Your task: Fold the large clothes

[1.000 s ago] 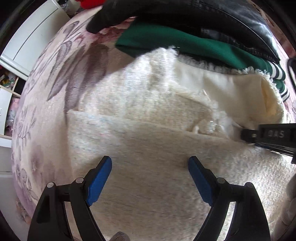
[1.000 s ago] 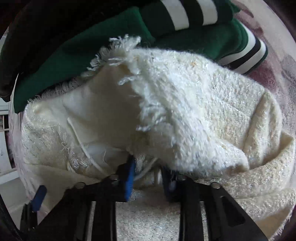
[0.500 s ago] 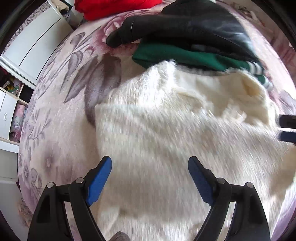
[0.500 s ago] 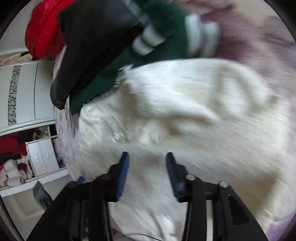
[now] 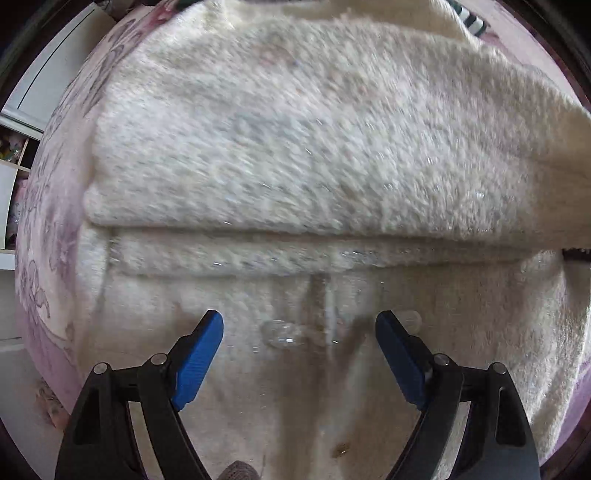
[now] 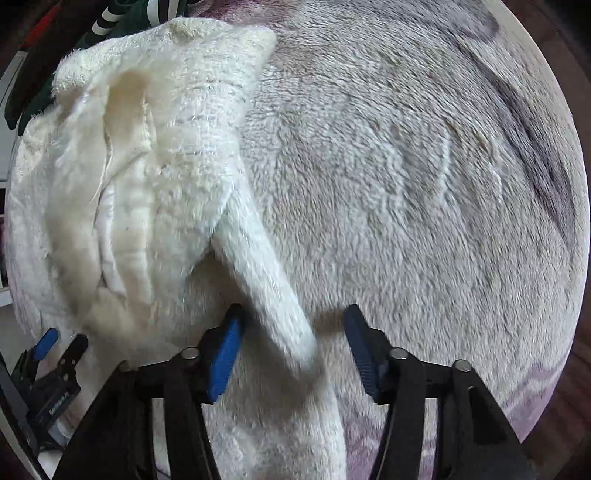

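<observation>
Left wrist view: cream fleece garment [image 5: 295, 147] lies on the floral bedspread [image 5: 48, 229], one fold made, sleeve loose at right; left gripper [image 5: 299, 328] and right gripper [image 6: 291, 325] gape, holding nothing.

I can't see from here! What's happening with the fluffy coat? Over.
Both grippers open, holding nothing. White coat folded over, sleeve between right fingers. Green top behind.
</observation>
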